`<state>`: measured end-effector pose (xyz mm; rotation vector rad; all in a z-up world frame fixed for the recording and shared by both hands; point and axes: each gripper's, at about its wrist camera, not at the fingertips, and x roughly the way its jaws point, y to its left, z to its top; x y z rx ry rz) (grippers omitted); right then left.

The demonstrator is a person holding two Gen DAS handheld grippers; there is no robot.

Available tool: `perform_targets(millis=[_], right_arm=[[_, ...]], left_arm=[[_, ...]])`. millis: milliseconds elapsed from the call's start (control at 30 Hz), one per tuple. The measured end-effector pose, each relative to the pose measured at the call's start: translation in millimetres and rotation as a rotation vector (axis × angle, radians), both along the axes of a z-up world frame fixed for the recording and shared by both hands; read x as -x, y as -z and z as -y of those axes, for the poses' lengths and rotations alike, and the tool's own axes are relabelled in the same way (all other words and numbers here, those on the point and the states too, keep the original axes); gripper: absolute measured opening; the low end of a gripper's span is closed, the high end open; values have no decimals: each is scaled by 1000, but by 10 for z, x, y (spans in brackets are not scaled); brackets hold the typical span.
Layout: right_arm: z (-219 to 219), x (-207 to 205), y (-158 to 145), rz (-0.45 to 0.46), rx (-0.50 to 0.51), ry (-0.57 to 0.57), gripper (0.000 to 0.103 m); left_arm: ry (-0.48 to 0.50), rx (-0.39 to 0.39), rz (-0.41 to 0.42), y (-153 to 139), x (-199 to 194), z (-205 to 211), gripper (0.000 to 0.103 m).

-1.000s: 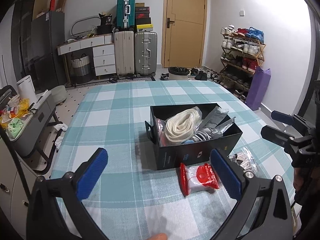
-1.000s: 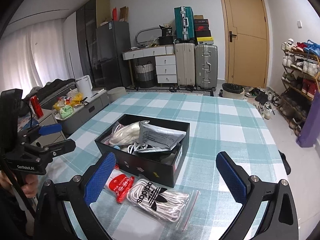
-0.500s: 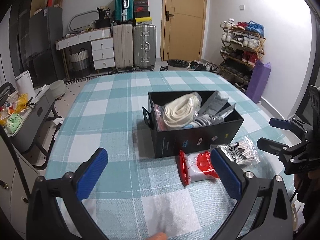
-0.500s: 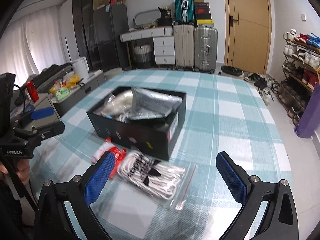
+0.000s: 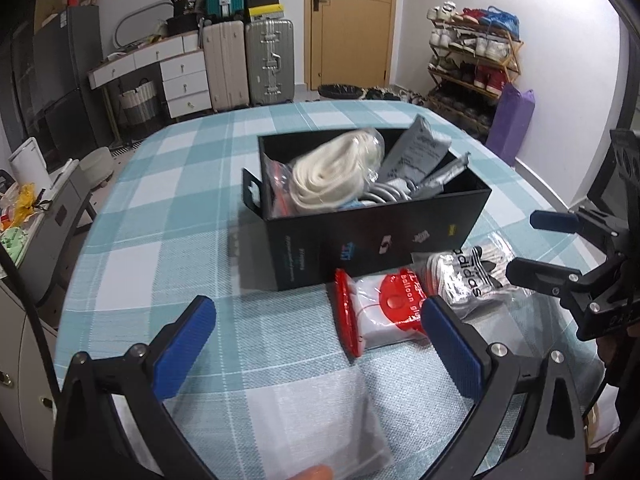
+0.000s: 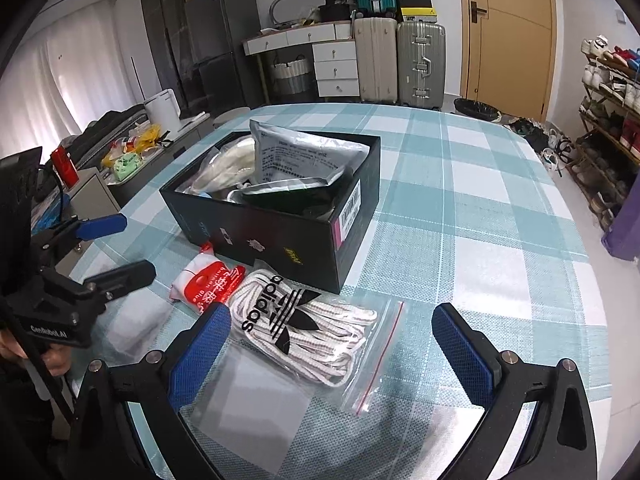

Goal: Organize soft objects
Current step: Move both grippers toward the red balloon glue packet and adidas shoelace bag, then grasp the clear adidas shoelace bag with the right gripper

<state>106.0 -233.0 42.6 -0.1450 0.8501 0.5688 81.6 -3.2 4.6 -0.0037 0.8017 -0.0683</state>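
A black box stands mid-table, filled with soft packs: a cream rope bundle and grey pouches. In front of it lie a red-and-white balloon-glue bag and a clear zip bag of white Adidas laces. My left gripper is open and empty, just short of the red bag. My right gripper is open and empty, straddling the near end of the lace bag. Each gripper shows in the other's view: the right, the left.
The table has a teal checked cloth. A flat clear bag lies at the near edge. Suitcases, a drawer desk, a shoe rack and a low cart stand around the table.
Both grippers have come lower and closer to the bags in front of the box. The right one now straddles the lace bag. Both stay open.
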Motion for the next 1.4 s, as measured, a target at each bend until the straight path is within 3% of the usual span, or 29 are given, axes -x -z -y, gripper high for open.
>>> perform_targets(millis=[367,633,800,1167,1400], right_arm=[[-13,-99,73,-16,44,-18,102],[1,-137,105,-13,55,-19,102],[-13,-175,139,-15,65,-23,102],[-223,-241,170,-14,79,-145,102],[-380,-305,289,-87,48,-243,102]], left_arm=[[25,50,-80,165,-168,120,103],[29,12,-106,230,-272,221,103],[9,32,-120,250,-319,155,103],[2,26,-135,252,-278,-8,103],[-3,30,-138,249,-234,-94,103]])
